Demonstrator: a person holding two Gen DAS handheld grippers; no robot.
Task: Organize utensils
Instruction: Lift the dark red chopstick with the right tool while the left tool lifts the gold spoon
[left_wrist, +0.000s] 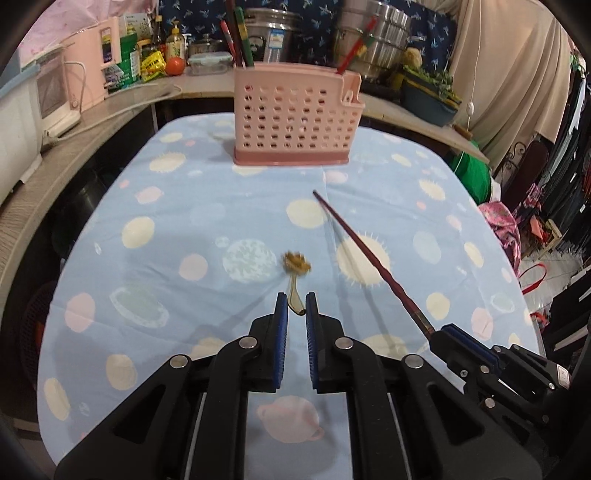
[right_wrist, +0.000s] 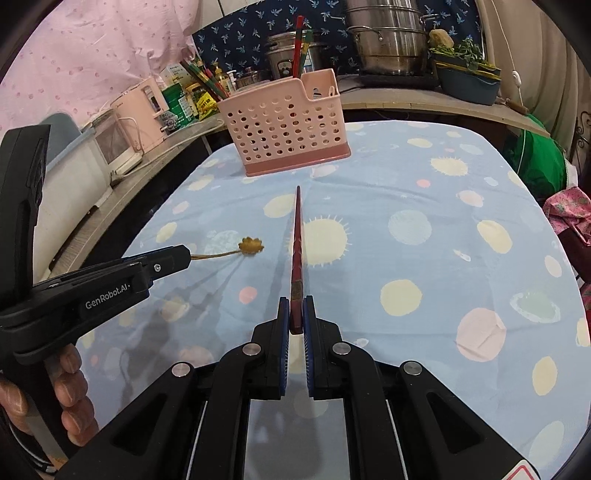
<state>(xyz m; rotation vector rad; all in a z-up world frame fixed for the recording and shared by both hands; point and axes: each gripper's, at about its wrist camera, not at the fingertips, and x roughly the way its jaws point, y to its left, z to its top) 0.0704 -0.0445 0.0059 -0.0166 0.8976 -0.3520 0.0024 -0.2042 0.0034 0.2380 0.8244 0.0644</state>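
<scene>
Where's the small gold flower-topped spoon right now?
The gold spoon is pinched by its handle in the left gripper, held over the blue tablecloth, left of the red chopsticks and short of the pink basket.

So the left gripper (left_wrist: 295, 306) has the small flower-headed pick (left_wrist: 295, 275) pinched between its jaws, head sticking out ahead of the tips, up off the tablecloth (left_wrist: 184, 221). Off to the right of those jaws, the right gripper (right_wrist: 296, 314) has a chopstick (right_wrist: 297, 243) clamped between its own jaws, pointing straight ahead. Well ahead of both sets of jaws, the utensil basket (left_wrist: 295, 114) stands on the cloth with chopsticks upright in it. Behind it, the counter (left_wrist: 110, 110) holds pots and bottles.
</scene>
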